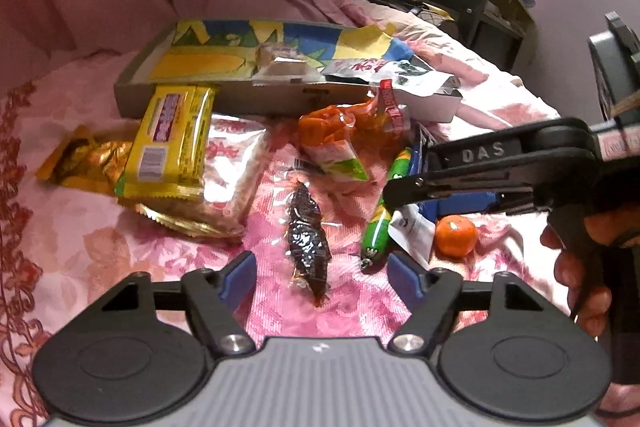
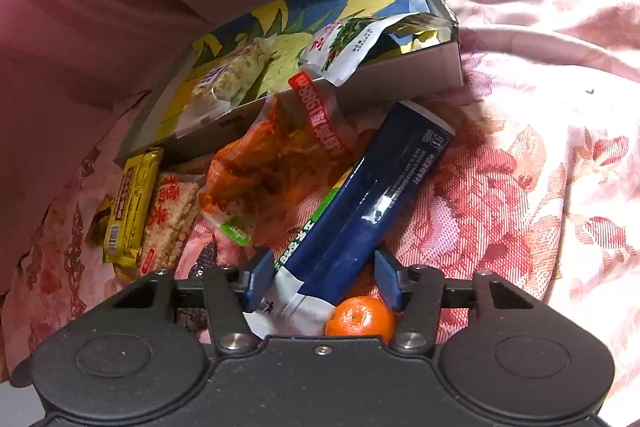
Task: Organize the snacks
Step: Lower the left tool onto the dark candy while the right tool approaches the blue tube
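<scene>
Snacks lie scattered on a pink floral bedspread in front of a shallow cardboard box [image 1: 240,101] [image 2: 400,77]. My left gripper [image 1: 320,267] is open, its blue pads on either side of a dark brown wrapped snack [image 1: 308,239] without touching it. My right gripper [image 2: 322,273] straddles the near end of a long dark blue packet [image 2: 376,195]. Its left pad is at the packet's edge and a gap shows at the right pad. A mandarin [image 2: 360,317] [image 1: 456,237] sits just under that gripper. In the left wrist view the right gripper [image 1: 400,187] comes in from the right, held by a hand [image 1: 576,267].
A yellow packet [image 1: 168,143] [image 2: 128,203] lies on a rice cracker pack [image 1: 232,183] at the left, beside a gold wrapper [image 1: 80,159]. An orange packet [image 1: 332,131] [image 2: 264,171] and a green sausage [image 1: 380,219] lie mid-bed. A white packet [image 2: 348,43] rests in the box. Pink curtain behind.
</scene>
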`<act>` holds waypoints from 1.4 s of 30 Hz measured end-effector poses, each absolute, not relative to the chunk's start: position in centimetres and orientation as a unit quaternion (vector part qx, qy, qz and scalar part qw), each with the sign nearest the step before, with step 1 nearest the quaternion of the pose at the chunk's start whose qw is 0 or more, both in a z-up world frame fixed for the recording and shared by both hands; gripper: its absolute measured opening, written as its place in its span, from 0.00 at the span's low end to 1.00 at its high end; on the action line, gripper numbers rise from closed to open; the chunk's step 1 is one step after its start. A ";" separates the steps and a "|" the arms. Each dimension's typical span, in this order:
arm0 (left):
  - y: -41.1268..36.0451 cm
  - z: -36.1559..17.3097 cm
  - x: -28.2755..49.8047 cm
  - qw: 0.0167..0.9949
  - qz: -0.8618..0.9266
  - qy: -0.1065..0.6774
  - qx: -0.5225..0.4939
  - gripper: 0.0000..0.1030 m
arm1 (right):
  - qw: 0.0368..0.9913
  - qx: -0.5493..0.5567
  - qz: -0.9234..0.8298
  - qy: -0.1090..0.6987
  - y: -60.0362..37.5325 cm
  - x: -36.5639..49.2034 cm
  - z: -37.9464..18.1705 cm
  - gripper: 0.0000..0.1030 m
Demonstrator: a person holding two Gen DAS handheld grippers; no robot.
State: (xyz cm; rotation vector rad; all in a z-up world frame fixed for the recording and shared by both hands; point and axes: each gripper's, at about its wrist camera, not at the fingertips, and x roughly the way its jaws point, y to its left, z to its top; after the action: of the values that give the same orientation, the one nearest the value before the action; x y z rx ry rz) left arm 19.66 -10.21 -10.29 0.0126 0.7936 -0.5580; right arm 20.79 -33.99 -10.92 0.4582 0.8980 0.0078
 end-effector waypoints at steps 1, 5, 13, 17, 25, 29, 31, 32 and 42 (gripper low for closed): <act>-10.0 -10.3 19.7 0.884 -0.266 0.384 0.000 0.68 | 0.874 0.221 0.004 0.432 -34.0 20.7 -10.9 0.53; -9.2 -10.6 19.8 0.887 -0.249 0.387 -0.020 0.60 | 0.871 0.219 0.007 0.439 -34.1 20.0 -10.7 0.51; -9.8 -10.6 20.7 0.889 -0.247 0.384 -0.025 0.60 | 0.876 0.175 0.006 0.448 -32.9 19.2 -10.4 0.52; -10.3 -10.9 21.5 0.890 -0.244 0.384 -0.037 0.60 | 0.866 0.230 0.001 0.443 -34.1 19.4 -10.8 0.57; -10.0 -11.1 21.7 0.890 -0.224 0.397 -0.034 0.34 | 0.871 0.230 -0.006 0.434 -33.8 19.9 -11.1 0.57; -9.6 -11.0 21.3 0.889 -0.217 0.402 -0.035 0.34 | 0.877 0.206 -0.008 0.435 -33.4 19.8 -10.9 0.47; -9.4 -10.9 20.8 0.889 -0.214 0.404 -0.031 0.34 | 0.877 0.198 -0.009 0.438 -33.2 19.8 -11.0 0.45; -9.3 -10.8 20.6 0.889 -0.212 0.405 -0.030 0.34 | 0.878 0.193 -0.009 0.439 -33.1 19.7 -11.0 0.44; -8.9 -10.3 20.4 0.888 -0.196 0.414 -0.027 0.39 | 0.881 0.164 -0.005 0.444 -32.5 18.9 -10.7 0.43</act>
State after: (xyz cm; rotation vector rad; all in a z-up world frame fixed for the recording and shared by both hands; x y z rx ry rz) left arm 20.36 -8.94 -10.33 -0.0554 0.8611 -0.4068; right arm 18.89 -32.47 -10.69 0.3426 0.9259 -0.0115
